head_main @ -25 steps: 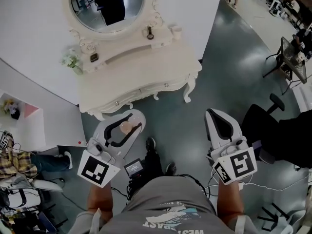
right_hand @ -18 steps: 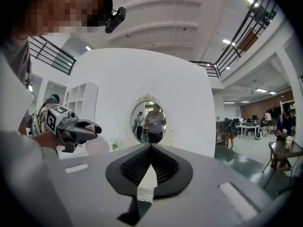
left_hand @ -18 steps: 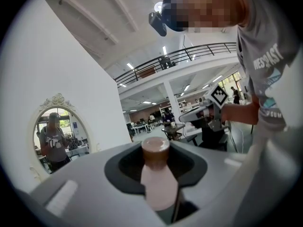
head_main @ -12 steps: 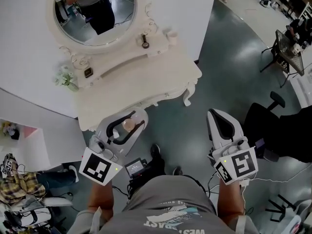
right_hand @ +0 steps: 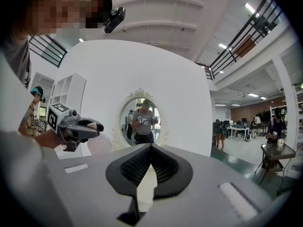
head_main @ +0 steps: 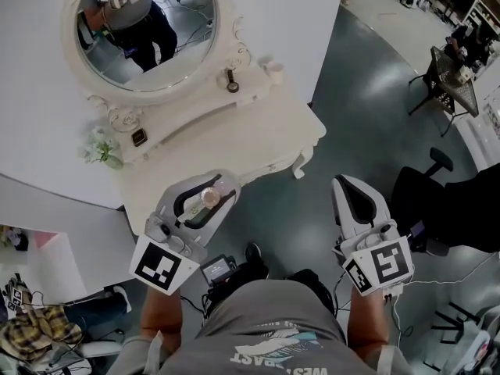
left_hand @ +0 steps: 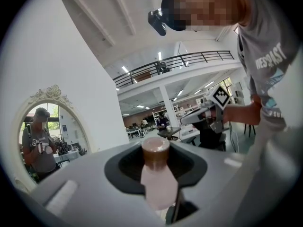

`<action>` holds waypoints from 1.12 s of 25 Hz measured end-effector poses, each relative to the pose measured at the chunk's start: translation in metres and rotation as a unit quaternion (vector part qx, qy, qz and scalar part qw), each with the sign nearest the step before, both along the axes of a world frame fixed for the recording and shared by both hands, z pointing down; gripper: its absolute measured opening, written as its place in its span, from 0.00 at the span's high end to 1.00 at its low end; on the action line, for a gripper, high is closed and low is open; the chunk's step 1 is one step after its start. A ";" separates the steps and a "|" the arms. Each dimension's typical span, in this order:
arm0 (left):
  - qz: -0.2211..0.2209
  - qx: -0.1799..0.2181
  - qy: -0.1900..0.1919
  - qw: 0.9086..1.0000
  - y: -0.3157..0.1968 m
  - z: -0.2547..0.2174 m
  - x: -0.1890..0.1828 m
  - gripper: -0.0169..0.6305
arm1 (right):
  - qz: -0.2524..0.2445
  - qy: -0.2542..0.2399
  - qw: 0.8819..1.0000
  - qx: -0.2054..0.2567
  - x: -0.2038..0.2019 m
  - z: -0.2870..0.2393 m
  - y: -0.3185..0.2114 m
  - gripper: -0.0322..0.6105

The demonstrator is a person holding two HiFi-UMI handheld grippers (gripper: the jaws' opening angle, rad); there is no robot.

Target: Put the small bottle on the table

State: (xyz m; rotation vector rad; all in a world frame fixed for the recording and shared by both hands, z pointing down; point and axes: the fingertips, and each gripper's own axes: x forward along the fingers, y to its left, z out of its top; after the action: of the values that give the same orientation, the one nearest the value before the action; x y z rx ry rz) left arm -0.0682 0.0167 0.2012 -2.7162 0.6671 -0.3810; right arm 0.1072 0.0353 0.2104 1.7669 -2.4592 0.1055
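Observation:
A small pale pink bottle (head_main: 208,198) with a brown cap (left_hand: 155,150) stands upright between the jaws of my left gripper (head_main: 205,199), which is shut on it. In the head view that gripper hangs over the front edge of the white dressing table (head_main: 242,135), at its left part. The right gripper view shows the same bottle (right_hand: 98,144) hanging under the left gripper (right_hand: 78,126). My right gripper (head_main: 355,201) is held over the grey floor to the right of the table, with its jaws together (right_hand: 150,167) and nothing between them.
An oval mirror (head_main: 148,33) stands at the back of the table. On the tabletop are a small dark bottle (head_main: 231,80), a white cup (head_main: 273,71), a flower sprig (head_main: 101,148) and a small dark square item (head_main: 138,137). A black office chair (head_main: 437,201) stands at the right.
The table has come nearer in the head view. My left gripper has moved forward with the bottle and now overlaps the table's front edge. The right gripper has stayed where it was.

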 end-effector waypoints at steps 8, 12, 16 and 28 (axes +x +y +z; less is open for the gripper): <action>0.013 0.008 0.011 1.000 -0.031 -0.004 -0.017 0.79 | 0.000 0.012 1.000 0.001 -0.025 -0.004 -0.028 0.95; 0.003 0.009 0.011 1.000 -0.048 -0.001 -0.019 0.79 | -0.012 0.009 1.000 0.001 -0.028 0.001 -0.052 0.95; -0.012 0.008 0.005 1.000 -0.066 0.004 -0.019 0.79 | -0.033 0.005 0.999 0.000 -0.030 0.006 -0.075 0.95; -0.062 -0.023 0.005 0.998 -0.140 0.021 0.002 0.79 | -0.075 -0.003 0.997 -0.019 -0.007 0.021 -0.164 0.95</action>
State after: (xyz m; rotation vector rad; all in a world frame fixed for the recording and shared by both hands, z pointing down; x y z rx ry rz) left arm -0.0661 -0.1234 0.2221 -2.7289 0.8436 -0.4175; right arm 0.1004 -0.1286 0.2310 1.5633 -2.5652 0.1443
